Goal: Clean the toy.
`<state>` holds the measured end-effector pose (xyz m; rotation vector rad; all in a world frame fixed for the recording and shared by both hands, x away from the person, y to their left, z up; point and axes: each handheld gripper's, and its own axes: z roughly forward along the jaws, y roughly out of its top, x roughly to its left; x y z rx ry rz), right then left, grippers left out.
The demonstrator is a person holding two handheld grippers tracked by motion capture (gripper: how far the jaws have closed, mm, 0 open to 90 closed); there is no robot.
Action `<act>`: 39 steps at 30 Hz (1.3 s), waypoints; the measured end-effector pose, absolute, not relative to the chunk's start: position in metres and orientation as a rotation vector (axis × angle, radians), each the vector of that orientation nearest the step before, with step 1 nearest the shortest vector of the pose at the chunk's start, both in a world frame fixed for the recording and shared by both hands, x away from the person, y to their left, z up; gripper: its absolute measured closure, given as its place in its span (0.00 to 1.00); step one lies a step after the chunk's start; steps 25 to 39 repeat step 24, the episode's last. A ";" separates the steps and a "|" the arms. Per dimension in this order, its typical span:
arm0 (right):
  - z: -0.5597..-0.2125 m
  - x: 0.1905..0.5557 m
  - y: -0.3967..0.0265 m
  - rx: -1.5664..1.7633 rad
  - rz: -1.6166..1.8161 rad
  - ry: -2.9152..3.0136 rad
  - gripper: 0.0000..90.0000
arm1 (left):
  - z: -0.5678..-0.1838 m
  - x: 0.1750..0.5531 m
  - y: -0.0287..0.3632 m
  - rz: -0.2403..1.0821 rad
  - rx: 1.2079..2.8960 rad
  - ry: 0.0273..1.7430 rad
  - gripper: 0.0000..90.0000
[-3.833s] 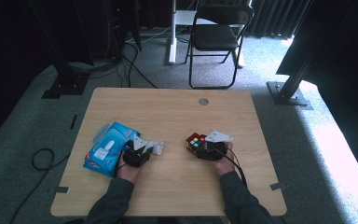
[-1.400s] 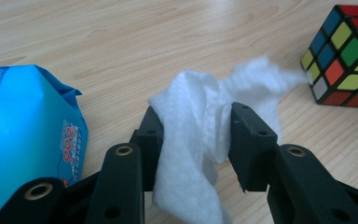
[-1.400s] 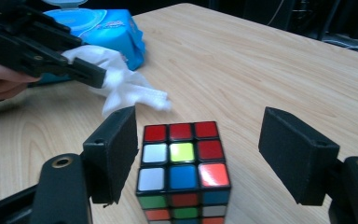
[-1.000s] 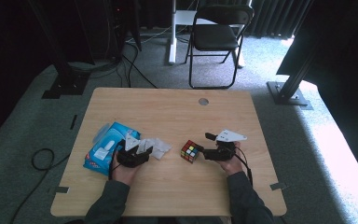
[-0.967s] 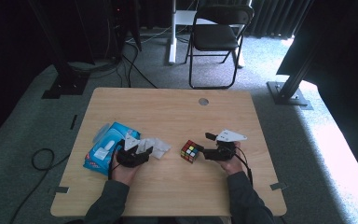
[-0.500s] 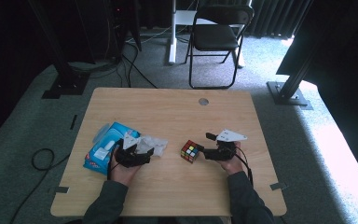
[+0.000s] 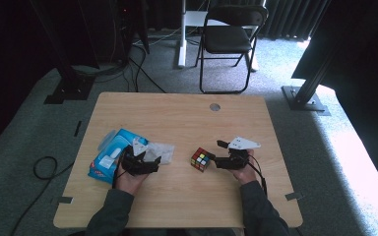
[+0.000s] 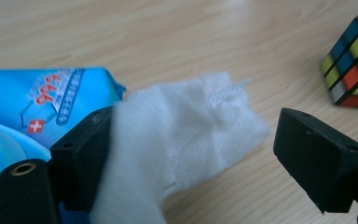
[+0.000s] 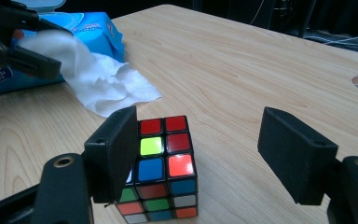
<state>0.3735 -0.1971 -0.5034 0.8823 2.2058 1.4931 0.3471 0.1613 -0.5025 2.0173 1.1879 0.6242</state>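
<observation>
I take the cube [image 7: 202,159] as my landmark; it sits on the counter [image 7: 187,118]. My right hand-held gripper [image 9: 200,154] is spread, the cube just inside its near jaw and clear of the far one. Left of the cube lies the white wipe [image 8: 186,126], touching the blue wipe pack [image 7: 109,155]. My left hand-held gripper [image 8: 182,163] has just been opening, the wipe draped against 1 jaw, unpinched. To do this well, I'd centre the cube between both right jaws before squeezing, then re-pinch the wipe near its loose edge.
</observation>
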 end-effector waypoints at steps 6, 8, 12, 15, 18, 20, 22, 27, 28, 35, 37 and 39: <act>-0.503 0.373 -0.197 0.881 1.496 2.206 0.32 | -0.498 0.345 0.165 0.646 1.975 1.168 0.14; -0.503 0.373 -0.197 0.883 1.495 2.204 0.32 | -0.497 0.344 0.166 0.654 1.953 1.167 0.14; -0.503 0.374 -0.198 0.888 1.496 2.200 0.32 | -0.495 0.344 0.169 0.654 1.928 1.163 0.15; -0.503 0.374 -0.199 0.897 1.498 2.191 0.32 | -0.493 0.342 0.170 0.666 1.913 1.157 0.16; -0.503 0.374 -0.201 0.900 1.497 2.181 0.32 | -0.490 0.341 0.171 0.665 1.892 1.152 0.16; -0.503 0.375 -0.202 0.907 1.496 2.177 0.32 | -0.489 0.341 0.172 0.670 1.880 1.150 0.16; -0.503 0.375 -0.203 0.909 1.495 2.176 0.32 | -0.489 0.341 0.172 0.665 1.868 1.150 0.17; -0.503 0.375 -0.204 0.911 1.494 2.174 0.32 | -0.489 0.341 0.173 0.654 1.861 1.152 0.16; -0.503 0.375 -0.204 0.911 1.494 2.174 0.32 | -0.489 0.341 0.173 0.654 1.861 1.152 0.16; -0.503 0.375 -0.204 0.911 1.494 2.174 0.32 | -0.489 0.341 0.173 0.654 1.861 1.152 0.16; -0.503 0.375 -0.204 0.911 1.494 2.174 0.32 | -0.489 0.341 0.173 0.654 1.861 1.152 0.16; -0.503 0.375 -0.204 0.911 1.494 2.174 0.32 | -0.489 0.341 0.173 0.654 1.861 1.152 0.16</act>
